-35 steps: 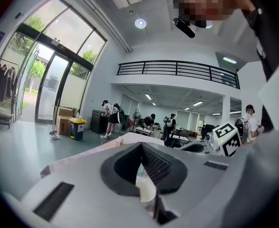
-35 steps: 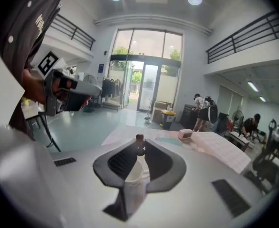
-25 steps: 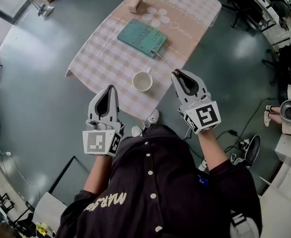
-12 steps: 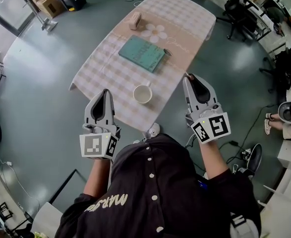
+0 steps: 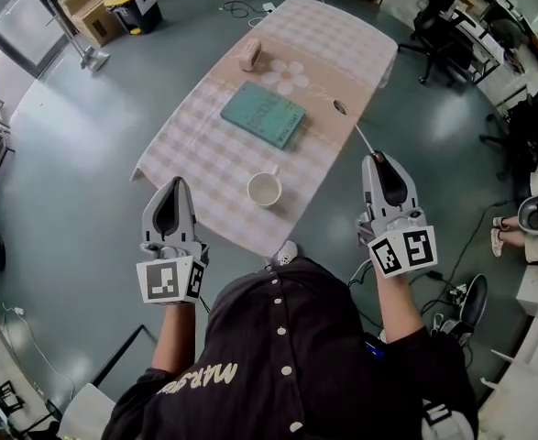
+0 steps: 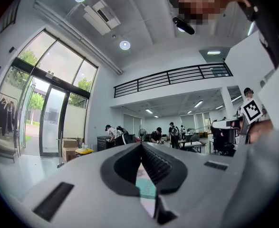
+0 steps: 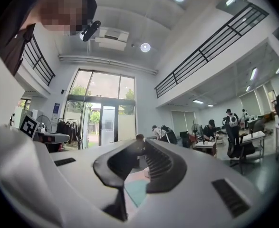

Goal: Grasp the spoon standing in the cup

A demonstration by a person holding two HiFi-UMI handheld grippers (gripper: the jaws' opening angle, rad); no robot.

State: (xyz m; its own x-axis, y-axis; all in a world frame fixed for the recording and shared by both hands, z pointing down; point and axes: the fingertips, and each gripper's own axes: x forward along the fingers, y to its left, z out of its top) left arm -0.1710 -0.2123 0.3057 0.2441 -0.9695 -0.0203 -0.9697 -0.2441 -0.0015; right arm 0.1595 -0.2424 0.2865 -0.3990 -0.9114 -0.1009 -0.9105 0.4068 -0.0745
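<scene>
pinched the spoon [image 5: 342,108] by its handle in the right gripper [image 5: 376,159], apart from the cup [image 5: 264,189]; pressed the left gripper [image 5: 175,184] together, empty.

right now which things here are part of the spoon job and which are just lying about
Job: spoon, gripped by the right gripper; cup on the table.
Lying about: book; small wooden box; left gripper, shut on nothing.
</scene>
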